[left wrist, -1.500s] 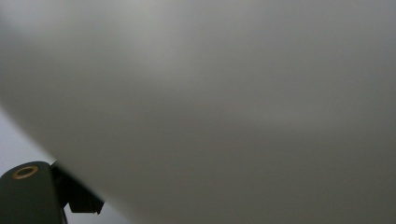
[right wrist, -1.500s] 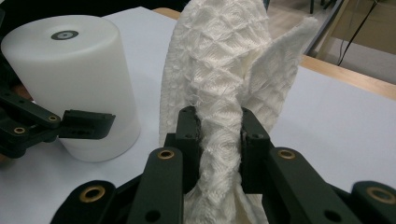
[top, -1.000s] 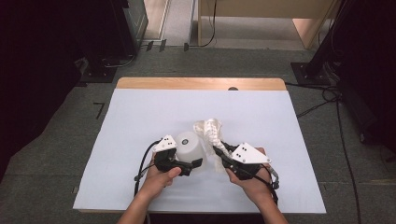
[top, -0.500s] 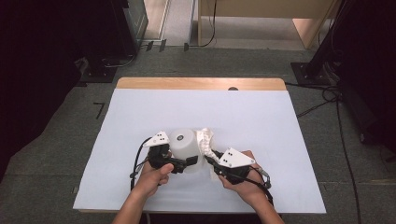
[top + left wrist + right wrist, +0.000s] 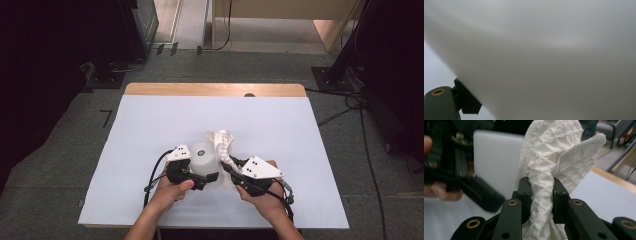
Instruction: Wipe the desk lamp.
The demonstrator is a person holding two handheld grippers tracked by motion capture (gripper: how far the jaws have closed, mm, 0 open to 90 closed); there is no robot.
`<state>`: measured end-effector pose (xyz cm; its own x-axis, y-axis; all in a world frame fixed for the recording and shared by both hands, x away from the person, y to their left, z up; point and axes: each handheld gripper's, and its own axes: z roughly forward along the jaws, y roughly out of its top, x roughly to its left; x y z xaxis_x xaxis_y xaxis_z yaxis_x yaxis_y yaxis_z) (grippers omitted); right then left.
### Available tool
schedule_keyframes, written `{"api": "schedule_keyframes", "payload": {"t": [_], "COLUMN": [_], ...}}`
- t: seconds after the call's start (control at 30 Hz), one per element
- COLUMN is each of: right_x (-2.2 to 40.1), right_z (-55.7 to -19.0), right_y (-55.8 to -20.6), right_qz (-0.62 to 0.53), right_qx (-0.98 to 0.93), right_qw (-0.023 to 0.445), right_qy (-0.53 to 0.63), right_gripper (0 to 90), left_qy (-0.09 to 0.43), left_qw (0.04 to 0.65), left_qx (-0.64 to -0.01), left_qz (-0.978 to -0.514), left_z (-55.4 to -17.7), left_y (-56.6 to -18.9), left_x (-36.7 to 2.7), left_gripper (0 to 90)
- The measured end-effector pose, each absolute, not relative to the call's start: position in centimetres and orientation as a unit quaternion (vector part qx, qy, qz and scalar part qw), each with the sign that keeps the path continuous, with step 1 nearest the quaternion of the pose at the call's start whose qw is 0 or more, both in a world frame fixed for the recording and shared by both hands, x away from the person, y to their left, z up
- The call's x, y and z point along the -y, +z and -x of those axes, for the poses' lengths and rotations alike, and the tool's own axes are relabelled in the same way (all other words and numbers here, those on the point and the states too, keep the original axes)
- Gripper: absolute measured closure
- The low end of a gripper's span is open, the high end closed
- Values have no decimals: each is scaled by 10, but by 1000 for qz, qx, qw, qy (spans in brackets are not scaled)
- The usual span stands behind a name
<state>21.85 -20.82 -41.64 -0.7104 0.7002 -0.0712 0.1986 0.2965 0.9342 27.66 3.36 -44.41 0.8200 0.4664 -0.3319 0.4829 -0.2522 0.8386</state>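
both hands low, near edge: right gripper (image 5: 541, 188) jaws clenched on cloth (image 5: 554, 157) (left's unclear).

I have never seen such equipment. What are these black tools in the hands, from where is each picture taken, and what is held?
A person sits at a table covered with a white sheet and holds a two-jaw gripper in each hand. The high view looks down from above the person. There the left gripper clamps a white cylinder, and the right gripper pinches a white waffle-textured cloth beside it. The other two pictures come from small cameras riding on the grippers. In the right gripper view, the black jaws squeeze the cloth between them, with the cylinder behind. In the left gripper view, the cylinder sits so close that it appears as a pale blur.
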Motion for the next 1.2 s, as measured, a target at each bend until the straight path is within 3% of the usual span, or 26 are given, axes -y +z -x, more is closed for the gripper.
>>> {"api": "schedule_keyframes", "payload": {"t": [0.13,0.23,0.63,0.87,0.97,1.13,1.2], "right_x": [204,201,209,200,202,217,222], "right_z": [-226,-230,-219,-234,-240,-242,-242], "right_y": [-433,-442,-417,-452,-458,-449,-446], "right_qz": [-289,-291,-291,-295,-326,-367,-378], "right_qx": [-810,-823,-770,-833,-829,-794,-781], "right_qw": [202,197,252,191,202,222,234], "right_qy": [468,447,509,427,408,431,439], "right_gripper": [740,739,740,736,735,736,736], "left_qy": [-4,-10,-1,15,59,178,199], "left_qw": [550,560,525,550,541,462,438], "left_qx": [-321,-329,-302,-329,-338,-330,-337], "left_qz": [-771,-760,-796,-768,-768,-804,-809], "left_z": [-282,-284,-276,-283,-283,-282,-284], "left_y": [-441,-440,-448,-440,-441,-457,-464], "left_x": [-48,-54,-30,-52,-55,-44,-39], "left_gripper": [81,81,81,81,81,81,81]}}
